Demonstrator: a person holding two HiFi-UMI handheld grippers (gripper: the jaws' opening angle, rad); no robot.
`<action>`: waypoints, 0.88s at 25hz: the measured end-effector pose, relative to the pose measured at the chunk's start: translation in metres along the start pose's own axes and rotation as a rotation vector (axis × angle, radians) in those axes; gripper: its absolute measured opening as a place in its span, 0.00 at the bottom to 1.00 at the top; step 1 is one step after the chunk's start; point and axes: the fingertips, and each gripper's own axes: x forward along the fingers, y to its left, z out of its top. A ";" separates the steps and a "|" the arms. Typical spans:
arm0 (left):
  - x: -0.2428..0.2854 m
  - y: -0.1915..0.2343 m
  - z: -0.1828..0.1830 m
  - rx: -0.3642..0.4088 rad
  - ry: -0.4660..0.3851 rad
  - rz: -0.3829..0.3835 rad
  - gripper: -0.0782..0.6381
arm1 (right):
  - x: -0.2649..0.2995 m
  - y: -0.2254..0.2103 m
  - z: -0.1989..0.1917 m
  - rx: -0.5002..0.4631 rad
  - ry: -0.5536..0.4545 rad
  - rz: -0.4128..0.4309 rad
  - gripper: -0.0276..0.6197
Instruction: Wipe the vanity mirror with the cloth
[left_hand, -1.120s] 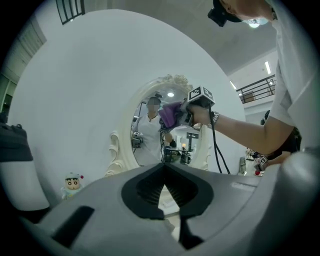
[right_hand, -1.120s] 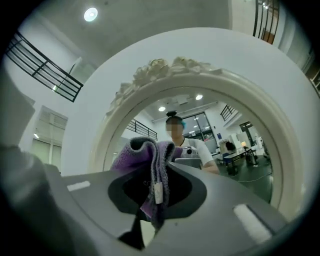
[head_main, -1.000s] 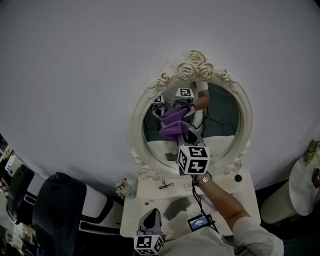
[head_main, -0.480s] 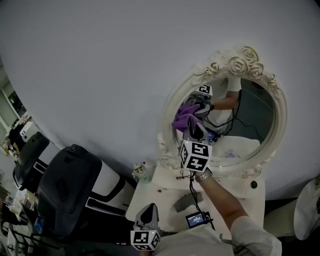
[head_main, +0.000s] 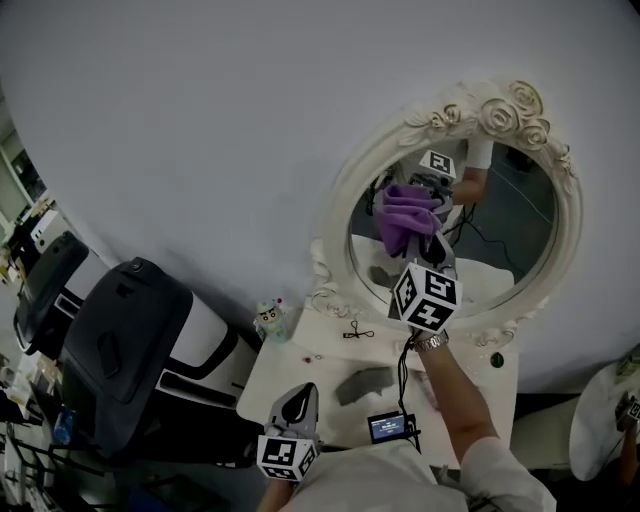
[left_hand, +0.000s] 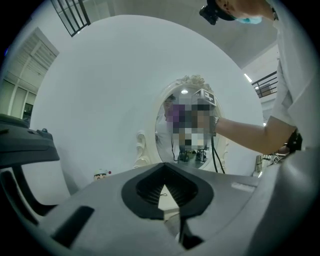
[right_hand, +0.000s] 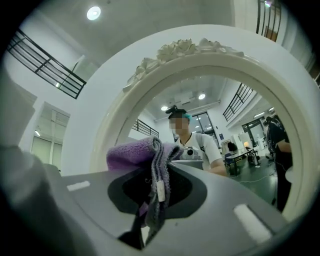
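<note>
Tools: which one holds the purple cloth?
The right tool, raised to the white-framed oval mirror, clamps the purple cloth; the left tool is shut, empty.

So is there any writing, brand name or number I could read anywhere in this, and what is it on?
No readable words or numbers anywhere.
Upper marker cube: black-and-white square patterns only, no letters.
Lower marker cube: the same kind of pattern, no letters.
Small screen on the vanity table: lit, but too small to read.
White tag on the purple cloth: nothing legible on it.
</note>
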 end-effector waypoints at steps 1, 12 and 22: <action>0.004 -0.006 -0.001 0.001 0.005 -0.025 0.11 | -0.003 -0.010 0.002 -0.013 -0.002 -0.016 0.13; 0.045 -0.078 -0.009 0.017 0.037 -0.263 0.11 | -0.056 -0.152 0.029 -0.085 -0.016 -0.267 0.14; 0.065 -0.119 -0.010 0.042 0.044 -0.361 0.11 | -0.093 -0.246 0.040 -0.107 -0.010 -0.433 0.14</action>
